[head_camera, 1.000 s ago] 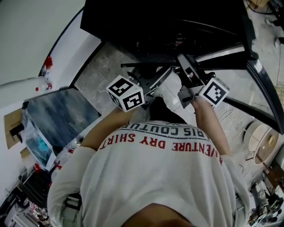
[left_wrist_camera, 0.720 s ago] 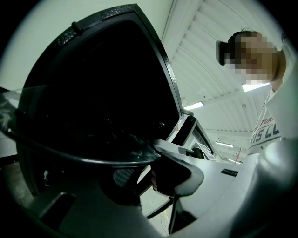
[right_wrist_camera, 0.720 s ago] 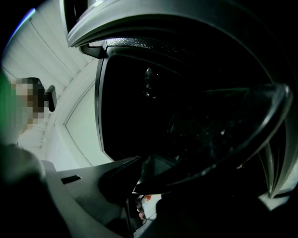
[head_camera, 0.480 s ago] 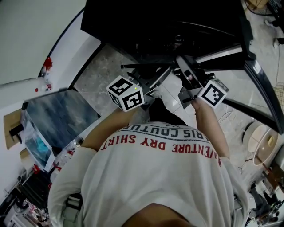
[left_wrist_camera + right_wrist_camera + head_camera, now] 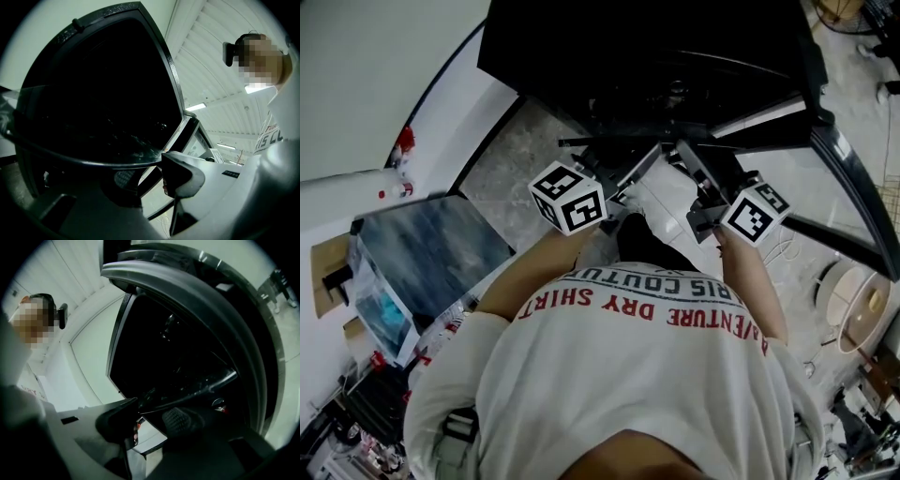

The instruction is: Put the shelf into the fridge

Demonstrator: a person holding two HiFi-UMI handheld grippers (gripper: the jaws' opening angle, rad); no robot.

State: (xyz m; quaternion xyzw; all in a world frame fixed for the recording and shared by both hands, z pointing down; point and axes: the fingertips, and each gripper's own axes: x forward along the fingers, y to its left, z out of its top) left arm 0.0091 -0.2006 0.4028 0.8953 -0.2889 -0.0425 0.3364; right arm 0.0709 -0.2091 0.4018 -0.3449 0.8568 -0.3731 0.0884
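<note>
- The shelf (image 5: 600, 142), a glass pane in a dark rim, hangs roughly level at the mouth of the fridge (image 5: 656, 47). Its far part reaches into the black opening and its near rim is still outside, just beyond the person's chest. The interior is too dark to show how deep it has gone.
- The left gripper (image 5: 630, 169) holds the near rim towards the left. In the left gripper view its jaws have just closed in a touch and are clamped on the shelf (image 5: 84, 157), one above the rim and one below.
- The right gripper (image 5: 686, 155) has just been opening its jaws, and they now stand wide. In the right gripper view the rim (image 5: 206, 387) runs between them, but the pads do not press on it.
- In the head view its marker cube (image 5: 757, 213) sits a little nearer the person and further right than a second ago. The shelf and the left gripper have stayed put.
- My judgement is that the right side has been let go. Either that edge now rests on a support inside the fridge or the hand is about to take a new hold.
- The task is not finished. The shelf still needs pushing further in, and until then the left grip carries it, so the right end could sag.
- Around all this are the speckled grey floor (image 5: 502, 159) to the left and the person's white shirt (image 5: 637, 375) nearest.
</note>
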